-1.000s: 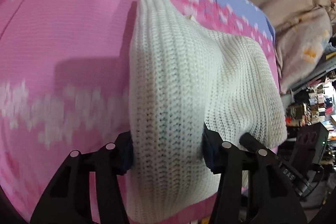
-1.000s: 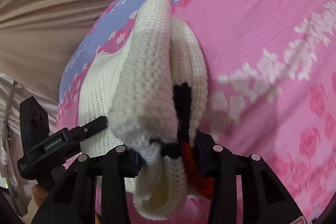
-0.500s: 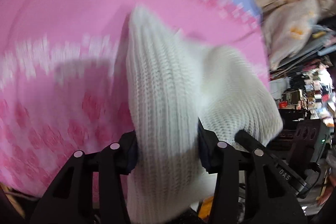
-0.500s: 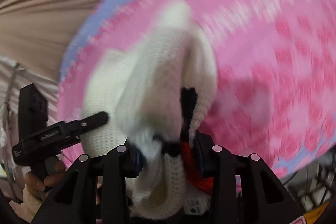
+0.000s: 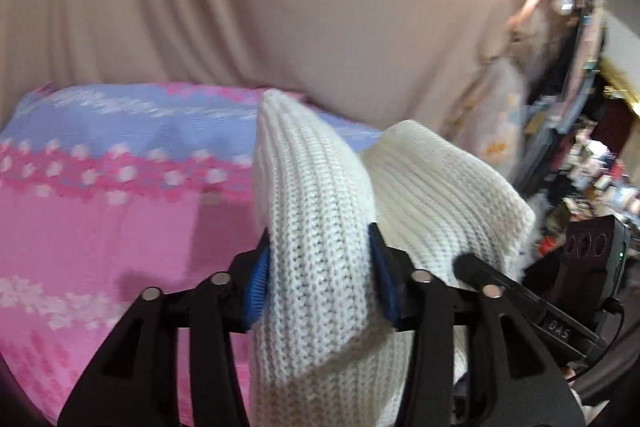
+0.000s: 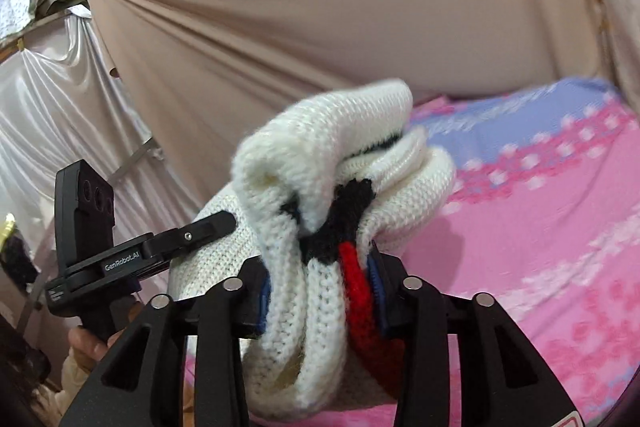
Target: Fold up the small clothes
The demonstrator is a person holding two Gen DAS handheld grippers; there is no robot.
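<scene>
Pinching a thick fold of the white knitted sweater (image 5: 320, 227), the left gripper (image 5: 318, 279) has its blue pads (image 5: 256, 283) pressed into the wool on both sides, jaws clamped on the cloth. The right gripper (image 6: 318, 279) is likewise clenched on a bunched part of the same sweater (image 6: 332, 155), where black and red knitted patches (image 6: 352, 267) are squeezed between its blue pads (image 6: 376, 275). The sweater hangs between the two grippers, lifted above the bed, and its bulk fills the middle of both views, hiding what lies straight ahead.

Beneath and behind it spreads the pink bedspread (image 5: 100, 227) with white and pink flowers and a blue band (image 6: 520, 115) along its far edge. A beige curtain (image 5: 280, 7) hangs behind the bed; in the right wrist view a shiny white drape (image 6: 52, 107) hangs further left. A blurred pale bundle (image 5: 500, 115) and cluttered shelves (image 5: 592, 167) stand at the right of the left wrist view.

Each gripper appears in the other's view: the letters "DAS" (image 5: 558, 331) can be read on the right one, and "GenRobot.AI" (image 6: 122, 261) on the left one, whose handle is held by a hand (image 6: 90, 347).
</scene>
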